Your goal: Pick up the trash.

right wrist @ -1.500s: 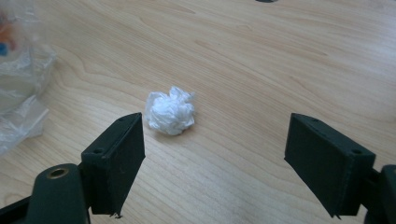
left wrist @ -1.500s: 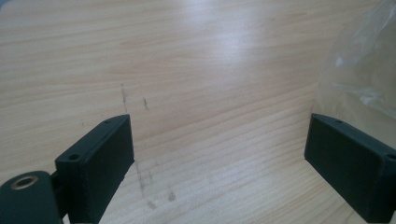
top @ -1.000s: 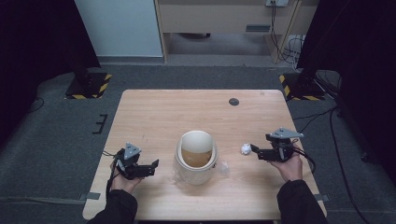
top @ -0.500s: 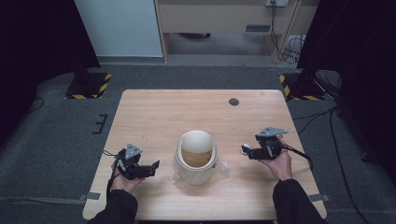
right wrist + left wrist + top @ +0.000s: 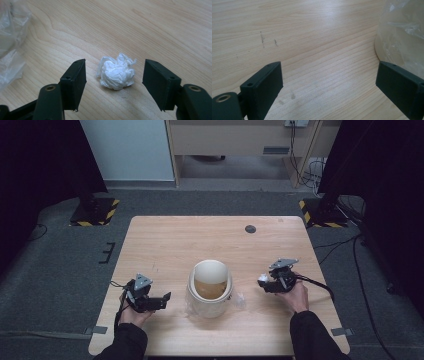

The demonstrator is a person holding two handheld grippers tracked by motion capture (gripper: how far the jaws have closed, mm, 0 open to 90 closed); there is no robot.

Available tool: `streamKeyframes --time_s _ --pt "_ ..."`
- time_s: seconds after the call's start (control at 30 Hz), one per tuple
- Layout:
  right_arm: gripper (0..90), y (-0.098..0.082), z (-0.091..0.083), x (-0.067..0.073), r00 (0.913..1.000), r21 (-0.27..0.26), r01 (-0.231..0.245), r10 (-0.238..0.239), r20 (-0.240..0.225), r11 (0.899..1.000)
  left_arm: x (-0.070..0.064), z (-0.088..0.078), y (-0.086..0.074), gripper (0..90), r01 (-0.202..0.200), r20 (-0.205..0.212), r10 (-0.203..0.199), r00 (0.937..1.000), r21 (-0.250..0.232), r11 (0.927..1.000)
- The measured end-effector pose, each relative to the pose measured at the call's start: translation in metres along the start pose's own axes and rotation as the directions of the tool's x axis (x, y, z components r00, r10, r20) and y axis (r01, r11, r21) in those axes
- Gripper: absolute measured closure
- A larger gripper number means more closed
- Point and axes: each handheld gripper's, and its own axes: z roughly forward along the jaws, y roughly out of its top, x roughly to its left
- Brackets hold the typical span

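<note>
A crumpled white paper ball (image 5: 116, 74) lies on the wooden table (image 5: 210, 237), right of a cream bucket (image 5: 210, 265) lined with a clear plastic bag. My right gripper (image 5: 115, 68) is low over the table with the ball between its jaws. The jaws have just been closing, but a gap remains on each side of the ball, so they stand open. From above, the right gripper (image 5: 267, 284) points left at the paper ball (image 5: 262, 280). My left gripper (image 5: 162, 301) rests open left of the bucket, nothing between its jaws (image 5: 329, 72), with the bagged bucket wall (image 5: 394, 37) at its right.
A small dark round disc (image 5: 250, 229) sits near the table's far edge. Loose plastic film (image 5: 11, 32) from the liner spreads on the wood by the bucket's base. Cables trail from both grippers toward the near edge.
The right hand has moved left and down until its jaws straddle the paper ball, and the jaws have narrowed. The ball, the bucket and the left gripper have stayed put.
</note>
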Motion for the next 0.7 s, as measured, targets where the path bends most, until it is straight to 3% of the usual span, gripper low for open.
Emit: streamKeyframes --time_s 0.4,0.7 --pt "51.7 0.000 0.015 0.001 0.9997 0.081 0.024 -0.023 -0.012 0.996 -0.001 0.001 0.000 6.7 0.000 0.005 0.000 1.0000 0.001 1.0000" --pt "65.1 0.002 0.015 0.000 0.9998 0.085 0.013 -0.011 -0.018 0.996 -0.001 0.001 0.001 6.7 -0.001 0.006 0.001 1.0000 0.001 1.0000"
